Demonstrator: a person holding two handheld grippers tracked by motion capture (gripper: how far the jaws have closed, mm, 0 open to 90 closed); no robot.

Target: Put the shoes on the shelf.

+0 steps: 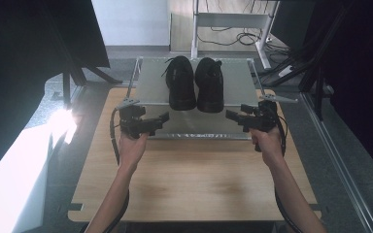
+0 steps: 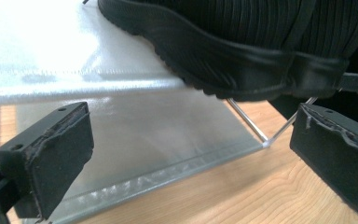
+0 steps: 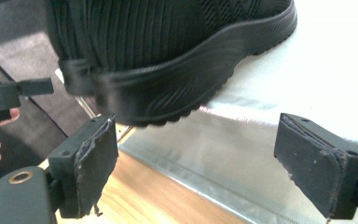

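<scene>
Two black shoes stand side by side on the upper shelf [image 1: 150, 82] of a silvery two-tier rack, the left shoe [image 1: 180, 82] and the right shoe [image 1: 210, 85], heels toward me. My left gripper [image 1: 161, 121] is open just in front of the rack, below the left shoe's heel [image 2: 242, 51], with nothing between its pads [image 2: 60, 154]. My right gripper [image 1: 233, 114] is open too, level with the right shoe's heel [image 3: 168, 56] and apart from it. Between the left gripper's [image 2: 196, 140] jaws lies the lower shelf [image 2: 168, 135]. The right gripper [image 3: 205, 154] holds nothing.
The rack stands at the far half of a wooden table [image 1: 194, 179]. Behind it are a white desk frame [image 1: 228, 22] and cables [image 1: 233, 39] on the floor. Dark stands flank the table on both sides. The other hand's gripper [image 3: 9, 93] shows at the left in the right gripper view.
</scene>
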